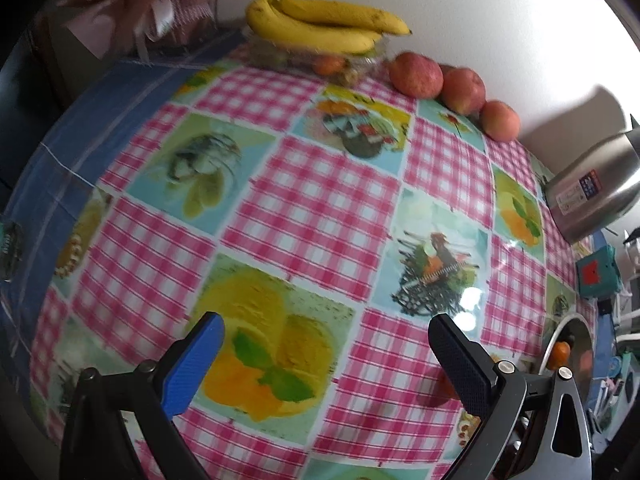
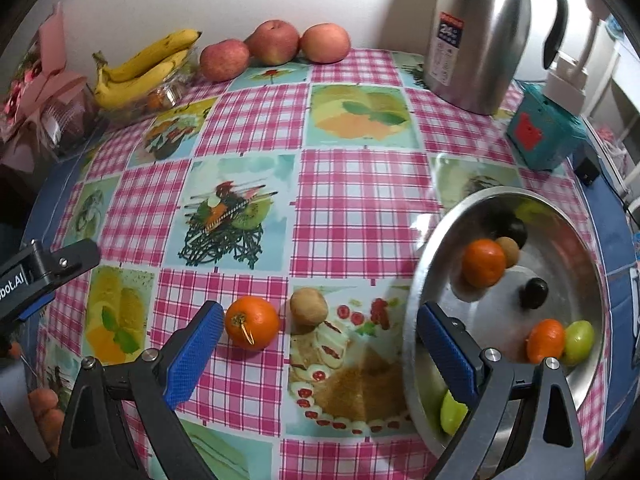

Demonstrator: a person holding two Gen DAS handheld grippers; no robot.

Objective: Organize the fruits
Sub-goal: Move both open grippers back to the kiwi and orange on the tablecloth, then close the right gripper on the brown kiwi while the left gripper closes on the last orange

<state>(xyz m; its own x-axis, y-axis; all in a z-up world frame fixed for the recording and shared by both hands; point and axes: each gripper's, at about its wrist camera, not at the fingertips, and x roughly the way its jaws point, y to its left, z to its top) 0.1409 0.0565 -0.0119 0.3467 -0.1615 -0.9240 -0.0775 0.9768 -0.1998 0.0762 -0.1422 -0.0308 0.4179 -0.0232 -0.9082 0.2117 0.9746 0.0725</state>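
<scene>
Right gripper (image 2: 320, 344) hangs with its jaws spread wide and empty; I see the loose orange (image 2: 251, 322) and kiwi (image 2: 308, 306) on the checked tablecloth (image 2: 352, 200) between its fingers. Beside them, the steel bowl (image 2: 424, 280) holds more fruit. My left gripper (image 1: 326, 356) is equally wide apart over bare cloth.

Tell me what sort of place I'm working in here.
Most likely a home dining or kitchen table: a checked, fruit-print tablecloth, a steel thermos jug by the wall, and bananas and apples kept at the back.
</scene>
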